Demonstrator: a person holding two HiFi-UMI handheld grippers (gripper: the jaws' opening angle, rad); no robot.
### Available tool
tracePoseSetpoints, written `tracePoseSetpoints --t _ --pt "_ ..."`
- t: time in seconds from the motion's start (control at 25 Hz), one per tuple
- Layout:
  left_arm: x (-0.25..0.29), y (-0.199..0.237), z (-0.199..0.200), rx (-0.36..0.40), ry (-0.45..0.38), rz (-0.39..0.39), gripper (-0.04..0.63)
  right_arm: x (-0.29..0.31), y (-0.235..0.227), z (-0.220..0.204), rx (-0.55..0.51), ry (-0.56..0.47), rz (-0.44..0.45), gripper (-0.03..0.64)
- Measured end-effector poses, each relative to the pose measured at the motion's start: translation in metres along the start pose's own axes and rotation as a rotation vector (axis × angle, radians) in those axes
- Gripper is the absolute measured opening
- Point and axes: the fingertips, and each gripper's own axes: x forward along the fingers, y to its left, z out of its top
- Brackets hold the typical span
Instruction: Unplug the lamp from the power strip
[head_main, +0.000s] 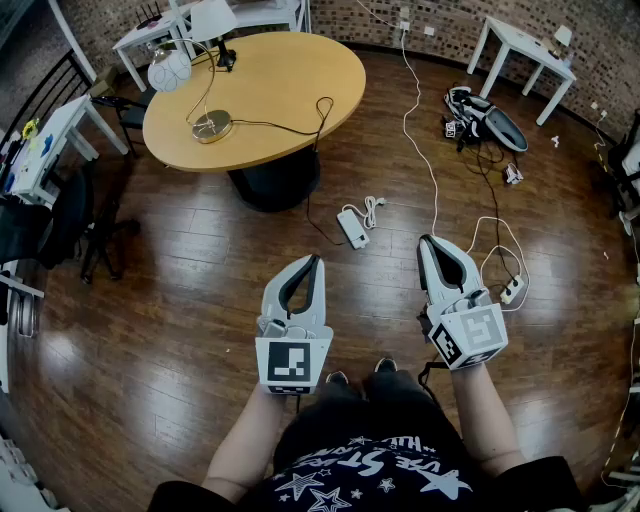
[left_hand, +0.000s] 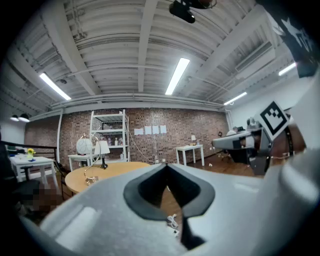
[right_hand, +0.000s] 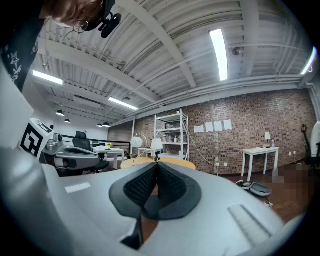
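Left gripper (head_main: 318, 258) and right gripper (head_main: 424, 240) were both clenched, empty. The white oblong power strip (head_main: 352, 228) lay on the wooden floor (head_main: 180, 300), long axis diagonal, far-left to near-right. The brass-based lamp (head_main: 212, 126) stood on the round table (head_main: 290, 70).

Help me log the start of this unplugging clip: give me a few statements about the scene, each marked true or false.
1. The left gripper and the right gripper are both shut and empty. True.
2. The globe lamp stands on the round table. True.
3. The white power strip lies on the table. False: it lies on the floor, in front of the table's base.
4. The right gripper grips a plug. False: it holds nothing and is well clear of the strip.
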Motion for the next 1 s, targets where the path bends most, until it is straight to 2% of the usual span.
tracePoseSetpoints --t 0.12,0.28,0.52,0.72,1.0 --pt "0.004 0.01 -0.004 -0.031 0.007 0.024 0.003 0.0 -0.008 0.002 0.004 -0.007 -0.008 0.008" --pt "0.013 0.016 -0.008 -0.034 0.016 0.039 0.003 0.0 -0.03 -0.003 0.009 -0.011 -0.052 0.008" --pt "0.051 0.012 -0.019 -0.07 0.037 0.053 0.003 0.023 -0.082 -0.016 0.029 -0.019 -0.071 0.008" --pt "0.108 0.013 -0.023 -0.061 0.039 0.121 0.003 0.073 -0.138 -0.023 0.047 -0.047 -0.027 0.008" --pt "0.211 0.011 -0.034 -0.05 0.047 0.173 0.003 0.16 -0.211 -0.024 -0.004 -0.066 0.082 0.009"
